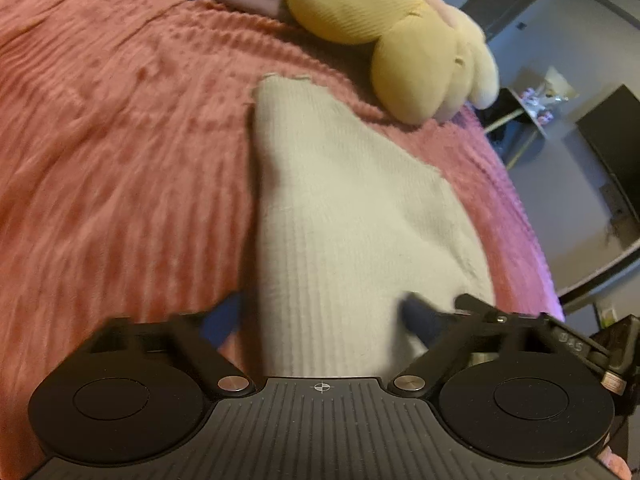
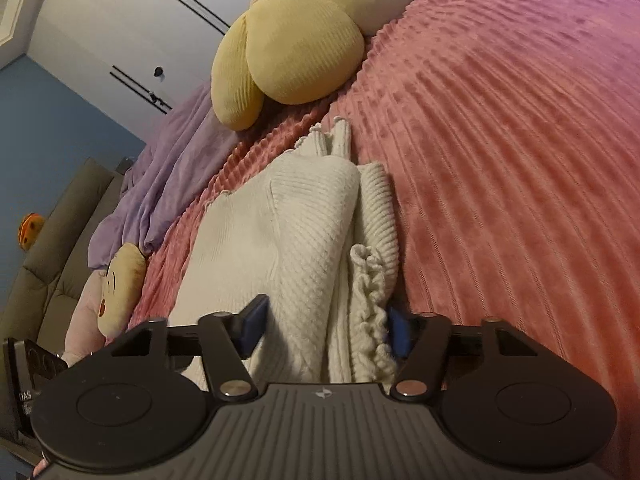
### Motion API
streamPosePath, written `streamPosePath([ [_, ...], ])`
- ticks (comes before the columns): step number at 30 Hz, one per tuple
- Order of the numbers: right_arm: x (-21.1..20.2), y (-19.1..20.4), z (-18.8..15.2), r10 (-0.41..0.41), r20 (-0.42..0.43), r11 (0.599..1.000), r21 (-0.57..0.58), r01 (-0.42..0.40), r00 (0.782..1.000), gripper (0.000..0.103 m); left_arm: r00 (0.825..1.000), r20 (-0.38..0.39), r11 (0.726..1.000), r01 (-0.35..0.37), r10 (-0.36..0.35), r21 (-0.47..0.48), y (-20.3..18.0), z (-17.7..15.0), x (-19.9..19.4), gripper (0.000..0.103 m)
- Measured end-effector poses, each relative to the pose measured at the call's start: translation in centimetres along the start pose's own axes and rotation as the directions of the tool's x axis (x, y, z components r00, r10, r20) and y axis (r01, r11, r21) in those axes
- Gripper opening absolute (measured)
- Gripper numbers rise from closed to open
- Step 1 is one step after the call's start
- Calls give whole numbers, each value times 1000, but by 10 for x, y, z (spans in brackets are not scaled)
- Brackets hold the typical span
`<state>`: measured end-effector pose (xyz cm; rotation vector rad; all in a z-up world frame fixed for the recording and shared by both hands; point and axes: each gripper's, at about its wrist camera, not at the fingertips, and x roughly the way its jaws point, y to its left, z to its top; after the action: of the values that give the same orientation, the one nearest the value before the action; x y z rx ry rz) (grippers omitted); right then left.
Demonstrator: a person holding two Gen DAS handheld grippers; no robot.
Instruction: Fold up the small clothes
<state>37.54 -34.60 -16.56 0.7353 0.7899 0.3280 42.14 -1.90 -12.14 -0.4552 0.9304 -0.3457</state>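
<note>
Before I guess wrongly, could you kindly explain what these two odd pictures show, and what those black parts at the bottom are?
They are two handheld grippers a person uses to fold clothes; each carries a camera looking along its fingers. One picture is from the left gripper, the other from the right gripper. A cream ribbed knit garment lies on a pink ribbed blanket, near a yellow plush toy and a lilac sheet. The garment sits between both grippers' fingers; the right seems to grip its bunched edge, the left is blurred.
</note>
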Motion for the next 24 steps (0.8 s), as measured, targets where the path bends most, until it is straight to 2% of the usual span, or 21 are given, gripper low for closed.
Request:
streamPosePath([
  [2, 0, 2, 0, 3, 1, 1000, -6, -3, 1000, 53, 1000, -12, 1000, 17, -18, -18, 1, 3, 0, 63],
  [4, 2, 5, -1, -6, 5, 1000, -11, 6, 1000, 48, 1000, -14, 1000, 21, -21, -16, -2, 6, -3, 47],
  [7, -3, 17, -3, -10, 18, 1000, -25, 10, 1000, 42, 1000, 9, 1000, 30, -30, 6, -9, 11, -20, 40],
  [9, -10, 29, -5, 28, 22, 999, -47, -27, 999, 41, 999, 40, 998, 29, -31, 48, -17, 10, -41, 39],
  [12, -14, 59, -14, 82, -5, 991, -105, -82, 997, 41, 995, 94, 994, -28, 19, 102, -22, 1, -83, 40],
  [15, -9, 87, -33, 120, -60, 982, -140, -128, 991, 41, 988, 115, 989, -118, 108, 91, -9, -20, -120, 41],
  [17, -10, 102, -52, 138, -85, 975, -164, -151, 987, 41, 980, 89, 979, -186, 179, 84, 6, -36, -135, 47],
  [18, -10, 108, -62, 131, -98, 971, -186, -148, 986, 46, 970, 67, 967, -239, 233, 86, 15, -45, -139, 50],
  [20, -11, 118, -78, 57, -111, 971, -225, -81, 992, 53, 945, 52, 942, -325, 322, 81, 30, -57, -149, 51],
  [22, -20, 125, -88, -28, -70, 967, -255, 9, 997, 56, 932, 106, 933, -355, 348, 59, 39, -63, -166, 57],
  [24, -34, 132, -91, -76, -3, 960, -270, 72, 997, 56, 920, 157, 930, -368, 359, 27, 40, -60, -179, 58],
])
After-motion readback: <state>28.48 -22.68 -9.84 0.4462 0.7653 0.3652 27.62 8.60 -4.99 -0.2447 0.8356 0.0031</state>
